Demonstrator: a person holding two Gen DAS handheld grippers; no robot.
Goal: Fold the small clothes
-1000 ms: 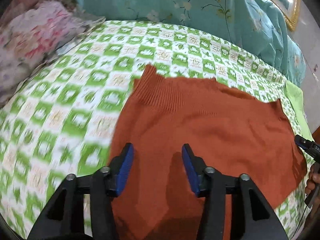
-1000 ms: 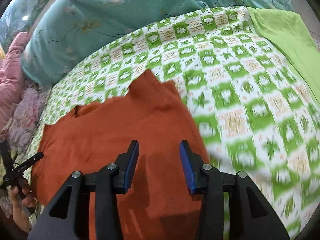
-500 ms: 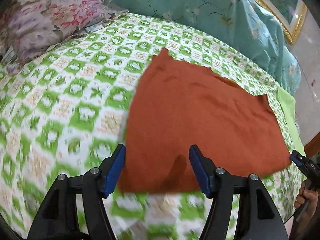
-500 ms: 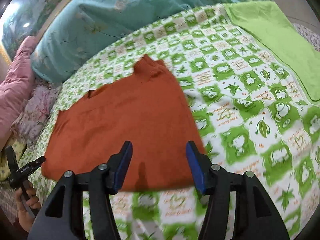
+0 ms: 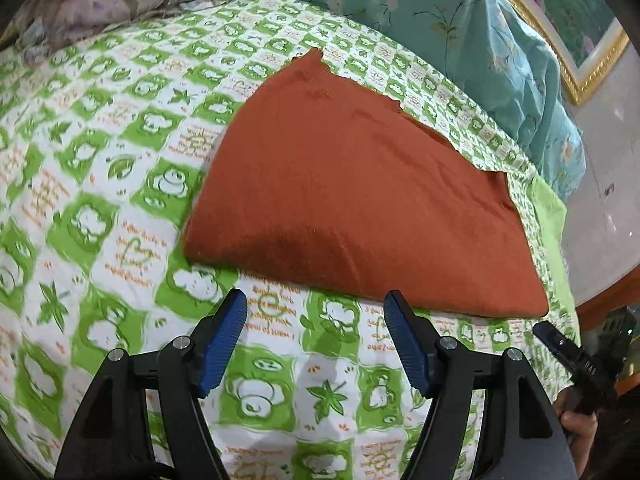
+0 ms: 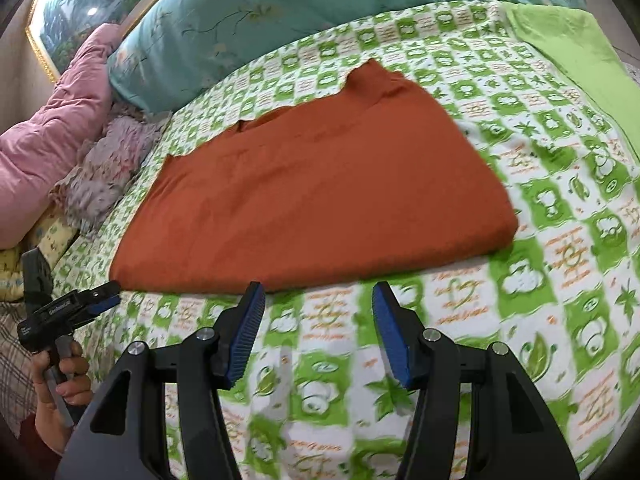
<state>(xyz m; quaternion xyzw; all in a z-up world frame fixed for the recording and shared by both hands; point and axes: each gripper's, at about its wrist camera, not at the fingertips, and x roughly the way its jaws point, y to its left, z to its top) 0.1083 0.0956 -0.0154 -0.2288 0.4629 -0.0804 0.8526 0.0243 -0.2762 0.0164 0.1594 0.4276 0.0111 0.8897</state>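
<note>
Rust sweater [image 5: 360, 200]: folded on bed [image 5: 100, 200], long axis crosswise, ahead of both empty, parted claws: left claw [image 5: 316, 340], right claw [image 6: 318, 330].

The rust garment [image 5: 360, 184] looks like matt fine knit, the checked bedsheet [image 5: 100, 208] smooth printed cloth, perhaps cotton.

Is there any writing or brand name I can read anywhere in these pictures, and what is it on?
"DAS": white letters on the right gripper, seen from the left camera; possibly part of a longer word.
White label on the left gripper: too blurred to read.
Orange script on the green checked bedsheet: blurred, unreadable.
Orange sweater: no text.
</note>
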